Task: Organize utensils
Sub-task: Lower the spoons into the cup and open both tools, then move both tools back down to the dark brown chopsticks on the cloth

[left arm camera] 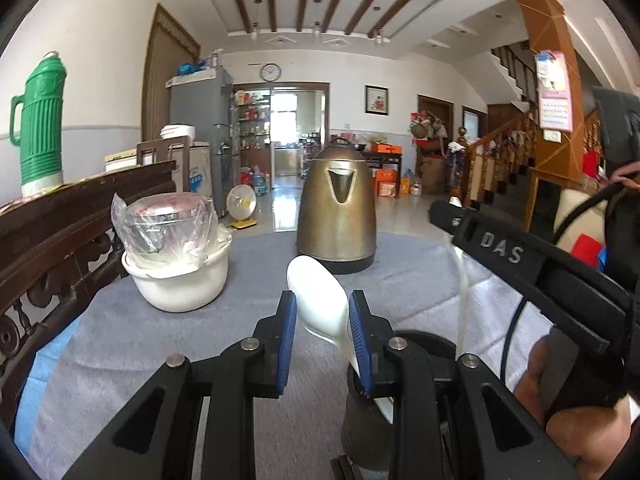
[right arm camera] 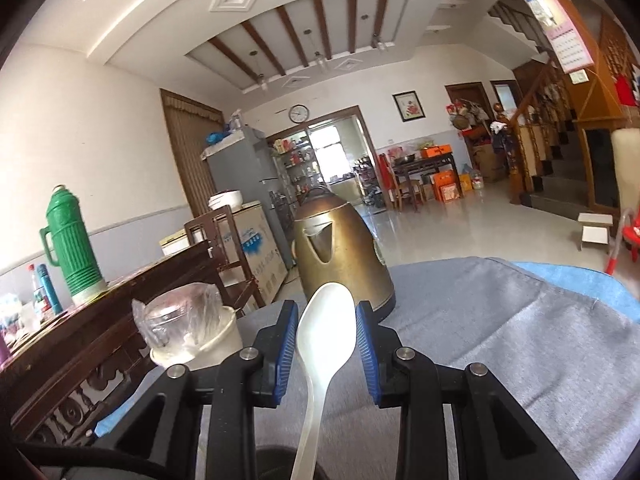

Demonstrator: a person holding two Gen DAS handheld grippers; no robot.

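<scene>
A white plastic spoon [left arm camera: 320, 300] lies between the blue pads of my left gripper [left arm camera: 323, 312], bowl pointing forward; its handle runs down into a dark cylindrical holder [left arm camera: 366, 428] below. The pads sit close against the spoon. A second white plastic spoon [right arm camera: 326, 336] stands between the pads of my right gripper [right arm camera: 327, 324], with small gaps on both sides; its handle drops toward a dark round rim [right arm camera: 276, 460] at the bottom edge. The right gripper's body [left arm camera: 532, 268] shows at the right of the left wrist view, with a thin white handle [left arm camera: 463, 280] below it.
A brass kettle [left arm camera: 337, 216] stands at the table's far side on the grey cloth [left arm camera: 160, 344]. A white bowl with a bagged glass lid [left arm camera: 176, 264] sits left. A carved wooden bench [left arm camera: 60, 232] with a green thermos [left arm camera: 40, 120] borders the left.
</scene>
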